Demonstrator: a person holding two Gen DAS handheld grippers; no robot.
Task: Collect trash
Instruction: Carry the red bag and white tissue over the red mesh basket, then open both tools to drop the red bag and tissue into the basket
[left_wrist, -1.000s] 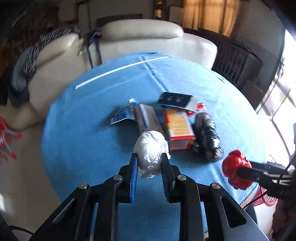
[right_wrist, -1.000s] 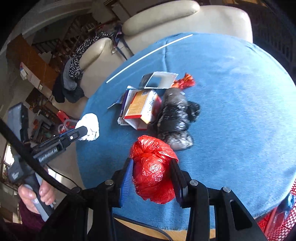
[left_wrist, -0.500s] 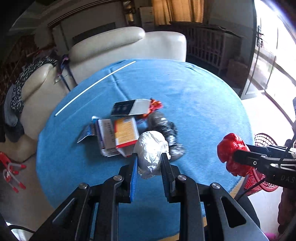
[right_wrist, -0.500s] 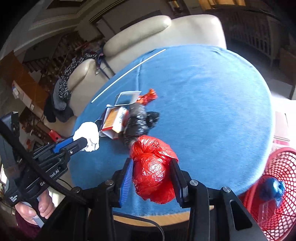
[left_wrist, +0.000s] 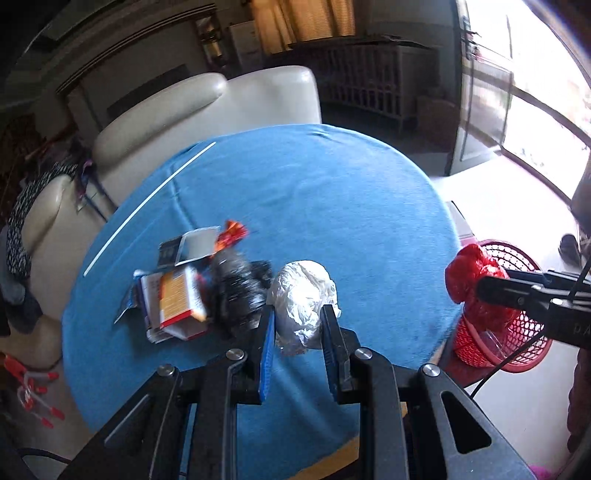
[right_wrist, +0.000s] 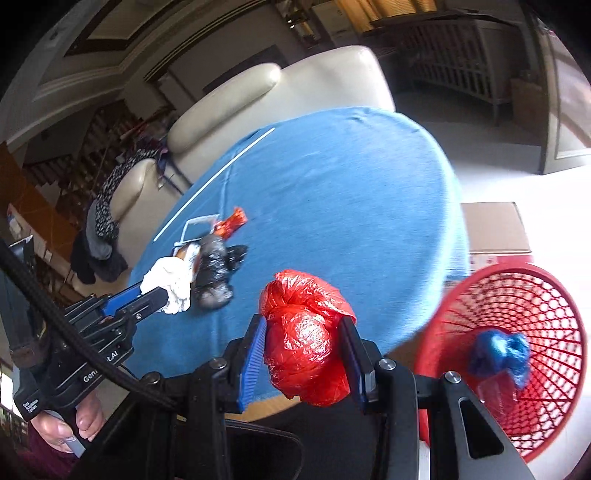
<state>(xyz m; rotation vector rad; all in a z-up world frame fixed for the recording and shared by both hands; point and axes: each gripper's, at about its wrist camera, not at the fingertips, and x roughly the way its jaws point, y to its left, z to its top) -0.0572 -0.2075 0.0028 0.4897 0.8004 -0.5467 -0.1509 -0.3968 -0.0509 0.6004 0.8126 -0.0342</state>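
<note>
My left gripper (left_wrist: 298, 325) is shut on a crumpled white plastic bag (left_wrist: 303, 295), held above the blue table (left_wrist: 332, 206); the bag also shows in the right wrist view (right_wrist: 168, 285). My right gripper (right_wrist: 304, 350) is shut on a balled red plastic bag (right_wrist: 304, 332), held past the table's near right edge beside a red mesh basket (right_wrist: 517, 317). The basket holds a blue bag (right_wrist: 498, 352). On the table lie a black bag (left_wrist: 240, 288), an orange-and-white carton (left_wrist: 177, 302), a flattened dark box (left_wrist: 188, 247) and an orange wrapper (left_wrist: 231, 234).
A cream sofa (left_wrist: 192, 110) stands behind the table with clothes (left_wrist: 22, 221) on its arm. A thin white stick (left_wrist: 147, 206) lies on the table's far left. A cardboard box (right_wrist: 495, 225) sits on the floor behind the basket.
Both grippers have swung right with their bags still held. The red basket has come into view, and the red bag is now close beside it.
</note>
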